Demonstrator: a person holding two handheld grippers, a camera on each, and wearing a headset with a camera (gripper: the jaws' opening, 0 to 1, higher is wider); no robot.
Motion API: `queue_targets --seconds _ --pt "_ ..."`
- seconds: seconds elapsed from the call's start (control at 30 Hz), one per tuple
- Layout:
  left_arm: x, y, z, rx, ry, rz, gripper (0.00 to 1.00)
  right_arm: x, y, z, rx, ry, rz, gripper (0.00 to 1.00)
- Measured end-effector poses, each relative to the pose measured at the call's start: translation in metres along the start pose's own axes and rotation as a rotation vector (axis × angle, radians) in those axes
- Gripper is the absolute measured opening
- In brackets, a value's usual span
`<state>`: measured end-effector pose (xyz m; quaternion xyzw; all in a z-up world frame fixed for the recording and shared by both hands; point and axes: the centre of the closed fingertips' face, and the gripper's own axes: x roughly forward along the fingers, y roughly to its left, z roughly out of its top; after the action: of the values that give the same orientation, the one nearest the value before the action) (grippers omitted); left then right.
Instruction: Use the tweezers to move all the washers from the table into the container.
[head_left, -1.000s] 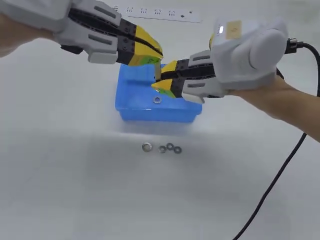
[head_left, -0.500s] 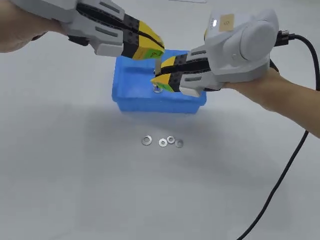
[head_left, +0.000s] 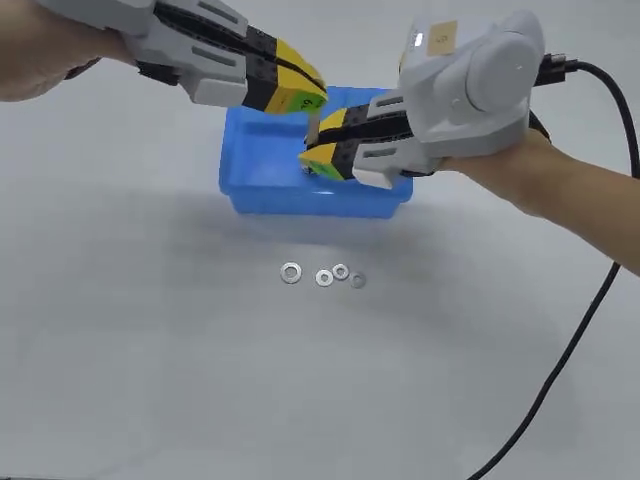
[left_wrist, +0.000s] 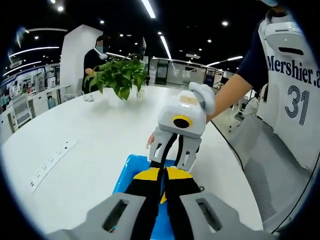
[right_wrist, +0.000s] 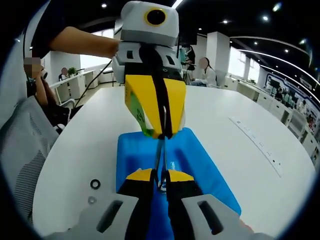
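Washers (head_left: 324, 277), four little shiny rings, lie in a short row on the white table (head_left: 140, 350), just below the middle of the head view. They are near the blue container (head_left: 255, 190), which sits just above them in the picture, but they do not touch it. The tweezers (head_left: 313, 130) are up over the container, near the top middle of the picture. The left gripper (head_left: 316, 100) comes in from the upper left, and its yellow jaws look pressed together on the upper end of the tweezers. The right gripper (head_left: 312, 152) comes in from the right, and its jaws are squeezed on the tweezers lower down, as the right gripper view shows. I cannot see where the thin tips end. I think the washers are very light, hard and smooth. They lie flat, so they may be tricky to lift and could slip or ping away. The best place to hold one is probably across its thin rim, with one tip in the hole and one tip outside. A soft, slow squeeze should do it, since too hard a pinch could make it jump out.
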<state>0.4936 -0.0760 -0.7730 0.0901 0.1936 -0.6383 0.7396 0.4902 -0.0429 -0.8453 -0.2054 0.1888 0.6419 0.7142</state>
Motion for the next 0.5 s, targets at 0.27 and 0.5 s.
queue_targets --seconds 0.27,0.5 --pt "0.0023 0.0029 -0.0015 -0.007 -0.01 0.007 0.06 0.0004 -0.0013 -0.0028 0.015 0.005 -0.011 0.11" --pt "0.0022 0.0019 0.0014 0.006 -0.008 0.009 0.06 -0.0016 -0.0016 -0.0012 0.023 0.0 -0.02 0.11"
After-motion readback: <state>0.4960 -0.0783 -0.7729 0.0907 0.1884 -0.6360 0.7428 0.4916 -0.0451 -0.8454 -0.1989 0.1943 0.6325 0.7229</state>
